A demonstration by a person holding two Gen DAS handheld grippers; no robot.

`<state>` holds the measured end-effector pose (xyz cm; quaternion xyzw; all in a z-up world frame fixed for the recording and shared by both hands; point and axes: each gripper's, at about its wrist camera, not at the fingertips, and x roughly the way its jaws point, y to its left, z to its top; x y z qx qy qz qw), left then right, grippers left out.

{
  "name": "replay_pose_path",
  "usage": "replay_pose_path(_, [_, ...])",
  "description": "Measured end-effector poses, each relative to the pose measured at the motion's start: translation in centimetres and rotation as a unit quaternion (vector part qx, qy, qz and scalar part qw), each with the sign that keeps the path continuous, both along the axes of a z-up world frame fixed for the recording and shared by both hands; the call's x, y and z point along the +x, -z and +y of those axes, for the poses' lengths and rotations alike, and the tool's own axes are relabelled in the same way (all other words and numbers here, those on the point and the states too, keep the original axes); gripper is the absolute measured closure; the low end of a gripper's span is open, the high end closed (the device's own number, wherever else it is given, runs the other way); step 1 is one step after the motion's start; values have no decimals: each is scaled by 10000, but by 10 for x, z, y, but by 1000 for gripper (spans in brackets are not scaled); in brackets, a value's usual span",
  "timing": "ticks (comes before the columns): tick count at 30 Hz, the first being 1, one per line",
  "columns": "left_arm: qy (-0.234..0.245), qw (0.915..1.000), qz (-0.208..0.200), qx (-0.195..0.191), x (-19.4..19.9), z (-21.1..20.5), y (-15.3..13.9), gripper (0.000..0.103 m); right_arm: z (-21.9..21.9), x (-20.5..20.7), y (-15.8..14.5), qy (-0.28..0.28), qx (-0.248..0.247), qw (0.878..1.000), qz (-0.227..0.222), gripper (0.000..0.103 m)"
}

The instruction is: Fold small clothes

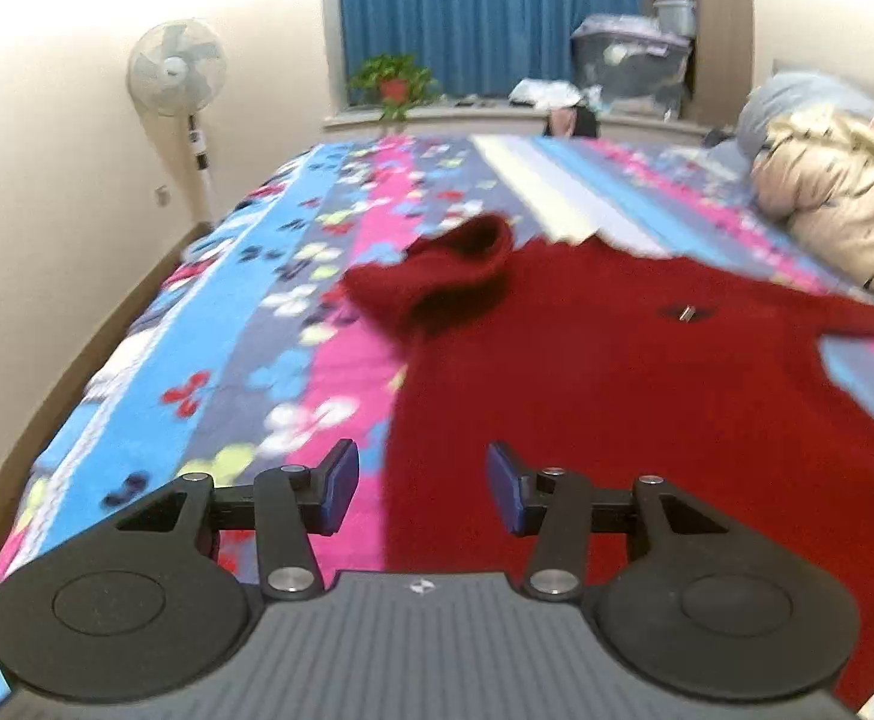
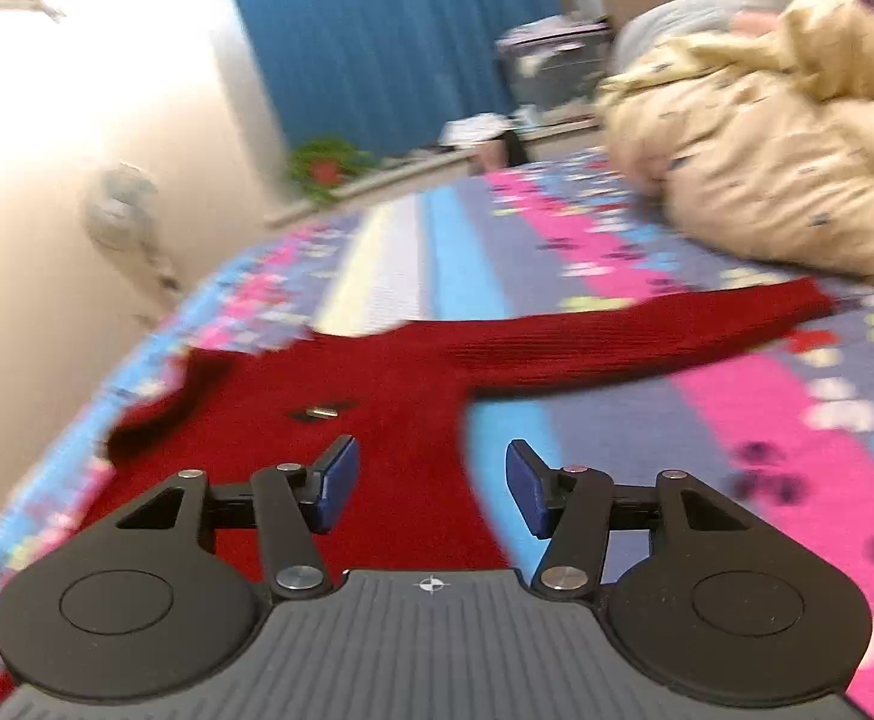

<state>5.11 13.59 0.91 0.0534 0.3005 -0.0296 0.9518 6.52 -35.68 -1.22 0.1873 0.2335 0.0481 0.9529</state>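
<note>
Left wrist view: the left gripper [image 1: 423,495] hangs above the sweater's left edge, jaws wide apart and holding nothing. The red sweater [image 1: 616,372] lies spread on the patterned bedspread [image 1: 245,312], one sleeve [image 1: 437,282] bunched up at its far left.

Right wrist view: the right gripper [image 2: 431,489] is also spread wide and empty, over the sweater's [image 2: 341,450] right edge. The other sleeve [image 2: 646,330] stretches flat toward a cream jacket [image 2: 766,168].

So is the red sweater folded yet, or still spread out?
Mostly spread: the red sweater lies flat, one sleeve stretched out, the other sleeve bunched up.
</note>
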Motion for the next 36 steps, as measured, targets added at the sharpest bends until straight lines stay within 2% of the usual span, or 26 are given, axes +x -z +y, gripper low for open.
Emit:
replay_pose_path(3, [167,9998,-4,-101,32,-21,-26,50,21,26,-1,-332,39,9994,-65,47])
replay_pose_path(7, [231,9970,271,-693,102,-42,-63,50,52,54,0,-588,173,9981,-81,47])
replay_pose_path(12, [-174,9969,334,-697,197,-69,-79,50,82,72,-17,-750,-424,9949,-534,48])
replay_pose_path(14, [-352,9954,486,-745,235,-74,-72,50,89,81,-13,-636,-919,9932,-337,48])
replay_pose_path(16, [-535,9936,649,-751,268,-79,-58,48,92,94,-6,-698,-1136,9911,-14,48])
replay_pose_path(19, [-775,9891,956,-806,318,-85,-31,47,92,108,2,-857,-1033,9904,318,48])
replay_pose_path(21, [-905,9845,1124,-995,353,-86,-13,42,94,111,5,-964,-1136,9880,406,48])
replay_pose_path(23, [-1018,9792,1251,-1230,381,-87,3,30,95,114,7,-952,-1263,9867,367,48])
replay_pose_path(27, [-1325,9677,1521,-1512,433,-84,35,30,92,122,14,-1017,-1167,9867,490,48])
replay_pose_path(28, [-1305,9653,1637,-1562,445,-81,45,37,92,125,18,-1033,-1184,9861,548,48])
replay_pose_path(29, [-1296,9631,1712,-1623,451,-77,51,64,92,127,20,-1045,-1222,9852,596,48])
replay_pose_path(30, [-1204,9617,1751,-1730,456,-71,57,83,93,128,23,-1056,-1266,9842,642,48])
replay_pose_path(31, [-1013,9618,1747,-1849,457,-63,57,90,94,129,26,-1065,-1288,9836,681,48])
replay_pose_path(32, [-904,9675,1584,-1752,454,-57,51,91,94,130,28,-1071,-1293,9831,722,48])
replay_pose_path(34, [-785,9832,992,-1318,433,-36,29,91,95,132,30,-1096,-1291,9826,763,48])
replay_pose_path(36, [-976,9871,460,-1179,400,3,5,91,99,131,30,-1121,-1324,9820,752,48])
